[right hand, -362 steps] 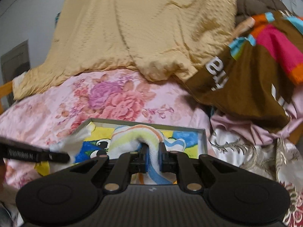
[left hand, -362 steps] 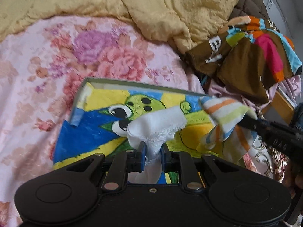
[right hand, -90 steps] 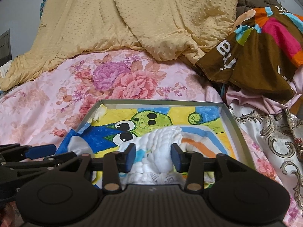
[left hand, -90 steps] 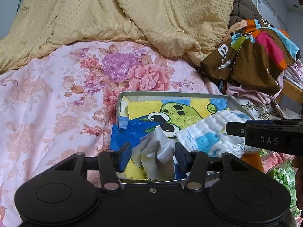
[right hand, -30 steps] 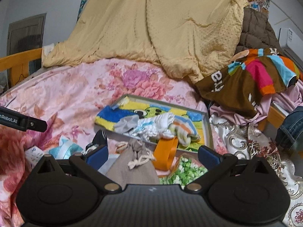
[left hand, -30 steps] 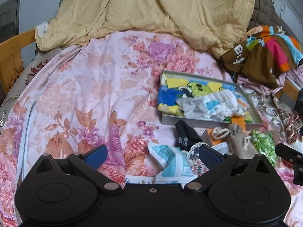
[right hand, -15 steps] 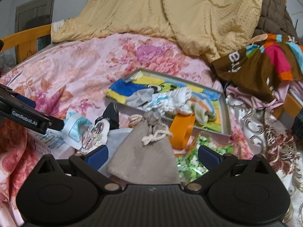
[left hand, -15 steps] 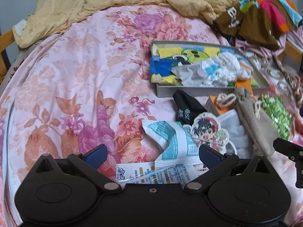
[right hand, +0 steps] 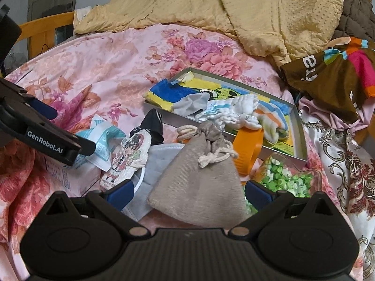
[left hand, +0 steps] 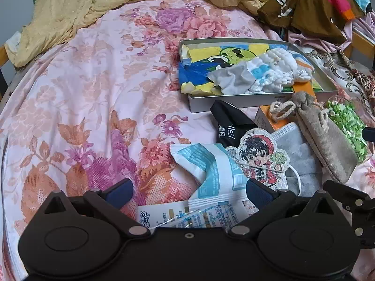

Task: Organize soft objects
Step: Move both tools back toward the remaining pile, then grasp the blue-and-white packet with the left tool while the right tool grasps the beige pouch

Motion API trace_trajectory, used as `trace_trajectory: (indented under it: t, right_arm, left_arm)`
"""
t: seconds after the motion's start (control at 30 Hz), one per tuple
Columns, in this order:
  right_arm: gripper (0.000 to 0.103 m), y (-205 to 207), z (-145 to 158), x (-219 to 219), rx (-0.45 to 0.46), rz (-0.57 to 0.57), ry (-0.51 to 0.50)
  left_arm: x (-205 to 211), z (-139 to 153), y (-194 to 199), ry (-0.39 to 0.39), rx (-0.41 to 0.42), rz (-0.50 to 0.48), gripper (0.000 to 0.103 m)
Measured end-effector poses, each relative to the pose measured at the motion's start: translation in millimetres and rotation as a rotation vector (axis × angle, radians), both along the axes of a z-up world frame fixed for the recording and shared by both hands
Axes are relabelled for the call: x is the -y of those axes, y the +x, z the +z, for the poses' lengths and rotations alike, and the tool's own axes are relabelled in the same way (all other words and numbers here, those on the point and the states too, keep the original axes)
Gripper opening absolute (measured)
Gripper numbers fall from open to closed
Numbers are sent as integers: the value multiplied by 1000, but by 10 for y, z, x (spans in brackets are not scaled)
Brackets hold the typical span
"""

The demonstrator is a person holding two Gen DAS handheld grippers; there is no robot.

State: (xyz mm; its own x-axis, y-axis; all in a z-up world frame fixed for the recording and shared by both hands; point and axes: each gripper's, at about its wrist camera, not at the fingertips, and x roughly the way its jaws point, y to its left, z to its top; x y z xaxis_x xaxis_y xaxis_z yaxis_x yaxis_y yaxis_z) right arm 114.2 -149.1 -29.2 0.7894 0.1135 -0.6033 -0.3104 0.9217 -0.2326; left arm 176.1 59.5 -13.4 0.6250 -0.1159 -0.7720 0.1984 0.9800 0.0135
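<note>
A metal tray [left hand: 257, 99] [right hand: 296, 126] with a cartoon lining holds grey, white and striped socks [left hand: 260, 75] [right hand: 236, 111]. In front of it lies a loose pile: a beige drawstring pouch [left hand: 325, 135] [right hand: 199, 185], a grey face mask [left hand: 297, 159] [right hand: 161, 159], a black pouch [left hand: 230, 121] [right hand: 153, 124], a cartoon figure patch [left hand: 260, 159] [right hand: 129, 159] and a white-teal packet [left hand: 211, 171]. My left gripper [left hand: 188, 190] is open above the packet. My right gripper [right hand: 187, 193] is open, with the beige pouch lying between its fingers.
An orange ring [right hand: 248, 147] leans on the tray front, with a bag of green bits [left hand: 346, 121] [right hand: 286, 175] beside it. A yellow blanket [right hand: 234, 7] and a brown multicoloured garment [right hand: 335, 77] lie behind. The flowered bedsheet [left hand: 93, 82] stretches left; a wooden bed frame [right hand: 44, 29] edges it.
Both grippers, which had held socks over the tray, let them go into it and drew back. They have since moved down and closer to the pile in front of the tray.
</note>
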Motion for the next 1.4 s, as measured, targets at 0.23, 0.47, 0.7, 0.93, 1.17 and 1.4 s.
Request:
trace_trajectory:
  t: [0.23,0.47,0.7,0.93,1.17,1.4]
  right_arm:
    - [98,52,-28,-13,-18,-16,14]
    - [89,96,-37,33,-52,-36,57]
    - [86,104,-57,27,-67,-40,61]
    - [74,110,-65,28,-79,-54,67]
    - [52,117,-74,37,-105,-60,90]
    - [32,107,-68,0,-114,-43,104]
  left_arm:
    - [35,-37,24,-4,-4,-15,95]
    - [41,-81,41,-51,-34,-30,78]
    - [32,-98,40,-98,-61,-45,52]
    - [33,-98,28,-114,-46,-51,41]
    - [23,-85,24,-127,-31,-53,35]
    - [28,-64,16,-131,-29,-54,32]
